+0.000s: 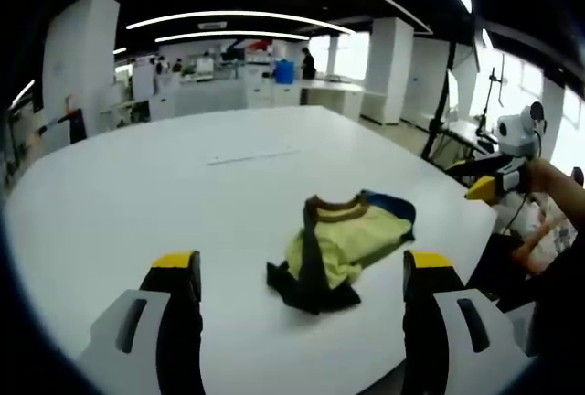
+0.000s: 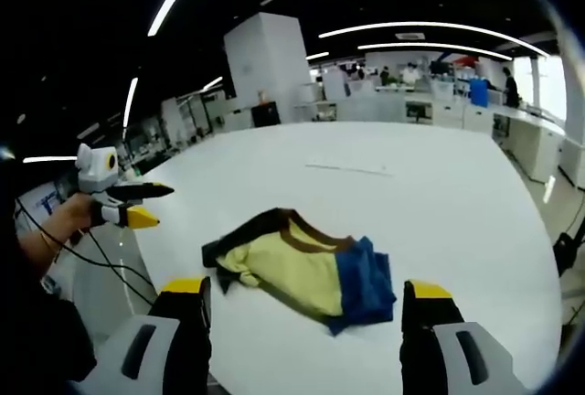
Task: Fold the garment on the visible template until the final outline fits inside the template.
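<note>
Both sets of fingers, left gripper (image 1: 302, 276) and right gripper (image 2: 306, 308), gape wide and empty, presumably poised for a first grab at the crumpled yellow, blue and black T-shirt (image 1: 343, 244) bunched near the white worktop (image 1: 137, 194) edge.

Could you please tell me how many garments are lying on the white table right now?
1: a crumpled yellow, blue and dark garment lies alone on the white table, ahead of both grippers' open fingers. Nothing appears hidden beneath it.
</note>
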`<state>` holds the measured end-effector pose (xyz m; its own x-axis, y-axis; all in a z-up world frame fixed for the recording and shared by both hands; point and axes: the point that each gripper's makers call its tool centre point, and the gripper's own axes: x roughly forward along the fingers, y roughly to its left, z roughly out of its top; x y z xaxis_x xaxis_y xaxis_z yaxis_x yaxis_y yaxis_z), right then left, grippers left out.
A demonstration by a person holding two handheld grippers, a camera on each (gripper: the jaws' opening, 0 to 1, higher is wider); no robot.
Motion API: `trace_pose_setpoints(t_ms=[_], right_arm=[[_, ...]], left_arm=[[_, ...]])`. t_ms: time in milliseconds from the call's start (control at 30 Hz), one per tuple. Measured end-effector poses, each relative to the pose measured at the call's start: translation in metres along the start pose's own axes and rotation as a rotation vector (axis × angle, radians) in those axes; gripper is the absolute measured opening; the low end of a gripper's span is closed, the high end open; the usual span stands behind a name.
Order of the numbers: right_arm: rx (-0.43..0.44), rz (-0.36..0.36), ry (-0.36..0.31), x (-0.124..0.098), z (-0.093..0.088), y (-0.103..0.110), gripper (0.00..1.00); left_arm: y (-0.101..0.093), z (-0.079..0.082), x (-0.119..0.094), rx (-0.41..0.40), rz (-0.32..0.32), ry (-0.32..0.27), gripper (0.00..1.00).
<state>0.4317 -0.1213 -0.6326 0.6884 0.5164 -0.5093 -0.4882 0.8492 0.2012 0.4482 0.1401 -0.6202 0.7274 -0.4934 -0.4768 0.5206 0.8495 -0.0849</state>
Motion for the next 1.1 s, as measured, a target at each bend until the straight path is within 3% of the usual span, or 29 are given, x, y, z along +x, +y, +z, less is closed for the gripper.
trace_pose_setpoints(t_ms=[467, 567, 867, 1000, 1100], right_arm=[[-0.032, 0.019, 0.024, 0.017, 0.002, -0.006, 0.78], [-0.041, 0.03, 0.029, 0.022, 0.003, -0.008, 0.73], [-0.05, 0.049, 0.046, 0.041, 0.003, -0.021, 0.54], [-0.03, 0.04, 0.063, 0.051, -0.004, -0.031, 0.42], [-0.027, 0.031, 0.078, 0.059, -0.009, -0.038, 0.38]], left_arm=[[0.007, 0.0, 0.01, 0.001, -0.005, 0.008, 0.82], [0.002, 0.002, 0.017, -0.004, -0.047, 0.009, 0.77], [0.002, 0.006, 0.037, -0.005, -0.089, 0.006, 0.62], [-0.004, -0.001, 0.05, 0.016, -0.108, 0.023, 0.56], [-0.008, -0.008, 0.06, 0.028, -0.122, 0.043, 0.51]])
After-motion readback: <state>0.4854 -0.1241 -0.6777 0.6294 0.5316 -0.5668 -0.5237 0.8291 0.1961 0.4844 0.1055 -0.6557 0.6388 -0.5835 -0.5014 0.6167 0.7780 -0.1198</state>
